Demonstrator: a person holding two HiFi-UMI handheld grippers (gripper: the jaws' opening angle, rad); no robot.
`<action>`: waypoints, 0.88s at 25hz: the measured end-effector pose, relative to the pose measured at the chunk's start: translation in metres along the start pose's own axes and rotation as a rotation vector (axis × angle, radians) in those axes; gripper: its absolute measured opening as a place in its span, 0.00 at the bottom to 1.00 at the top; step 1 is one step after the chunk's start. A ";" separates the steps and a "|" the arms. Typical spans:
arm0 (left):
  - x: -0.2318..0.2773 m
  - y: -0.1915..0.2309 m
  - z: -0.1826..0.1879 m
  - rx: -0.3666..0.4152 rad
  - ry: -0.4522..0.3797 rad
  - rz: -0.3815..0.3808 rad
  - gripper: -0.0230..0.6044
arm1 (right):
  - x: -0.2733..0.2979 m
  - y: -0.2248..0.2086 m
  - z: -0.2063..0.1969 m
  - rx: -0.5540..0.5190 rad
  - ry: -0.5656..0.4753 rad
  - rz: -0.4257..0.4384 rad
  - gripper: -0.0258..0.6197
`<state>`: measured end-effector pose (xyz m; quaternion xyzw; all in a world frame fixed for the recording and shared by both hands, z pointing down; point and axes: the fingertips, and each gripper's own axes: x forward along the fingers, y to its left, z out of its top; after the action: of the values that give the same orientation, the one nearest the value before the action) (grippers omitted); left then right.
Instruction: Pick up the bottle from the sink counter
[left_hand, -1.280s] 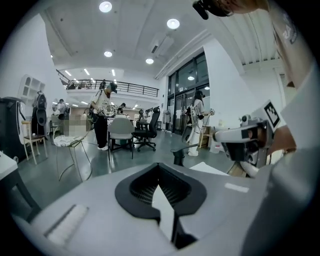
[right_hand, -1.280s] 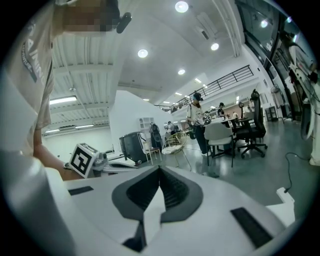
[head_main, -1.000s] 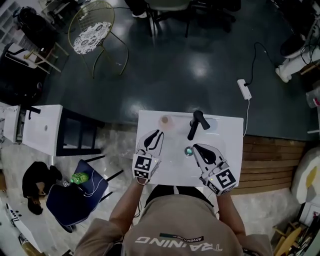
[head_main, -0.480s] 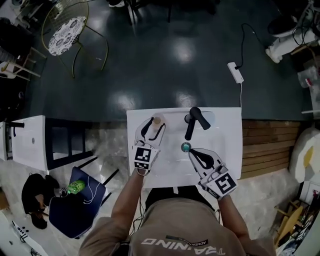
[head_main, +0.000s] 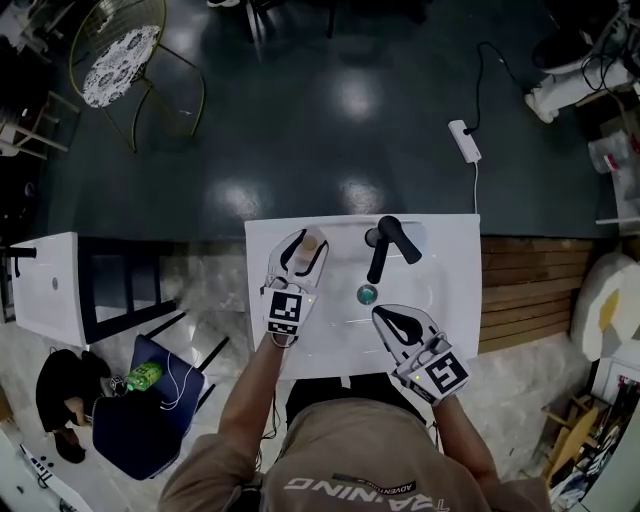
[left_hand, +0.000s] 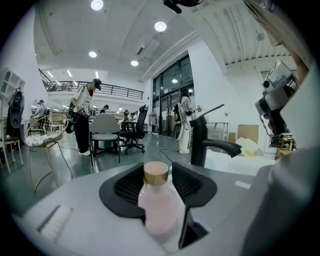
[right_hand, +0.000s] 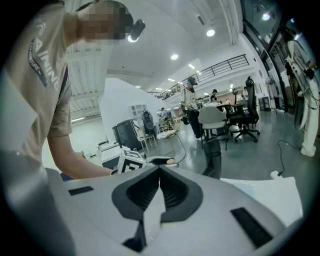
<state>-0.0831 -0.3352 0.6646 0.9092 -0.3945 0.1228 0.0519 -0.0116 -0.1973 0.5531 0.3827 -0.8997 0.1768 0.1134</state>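
The left tool (head_main: 308, 241) has its jaws spread wide; they have just been opening. A small bottle (left_hand: 159, 202) stands upright in the gap between them. The bottle is pale pink with a tan round cap. The ribbed black pads sit on either side of it, and neither appears to press on it yet.

The right tool (right_hand: 160, 170) has its jaws closed together with nothing between them. It is over the near right part of the surface (head_main: 455, 300), just beside the round drain (head_main: 367, 294), and takes no part in the reach.

The surface is a white sink counter, seen from above with the person standing at its near edge. The bottle stands close to the far edge, left of centre. A black faucet (head_main: 385, 245) rises just to its right, at the middle of that far edge.

As for progress, the reach looks finished, since the left tool already brackets the bottle. The bottle appears to rest on the surface, not yet gripped or raised. What remains is to close the jaws on its body and lift it clear, keeping away from the faucet beside it.
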 end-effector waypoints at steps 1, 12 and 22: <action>0.000 0.000 -0.001 -0.002 -0.003 -0.002 0.33 | 0.001 0.000 -0.001 0.001 0.005 0.001 0.06; 0.003 0.002 0.002 0.001 -0.057 -0.011 0.27 | 0.006 -0.002 -0.013 0.020 0.046 0.001 0.06; 0.000 0.001 0.004 0.002 -0.059 -0.014 0.27 | 0.012 -0.002 -0.013 0.024 0.044 0.004 0.06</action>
<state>-0.0830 -0.3364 0.6609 0.9153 -0.3892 0.0959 0.0401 -0.0179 -0.2012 0.5692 0.3784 -0.8955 0.1962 0.1281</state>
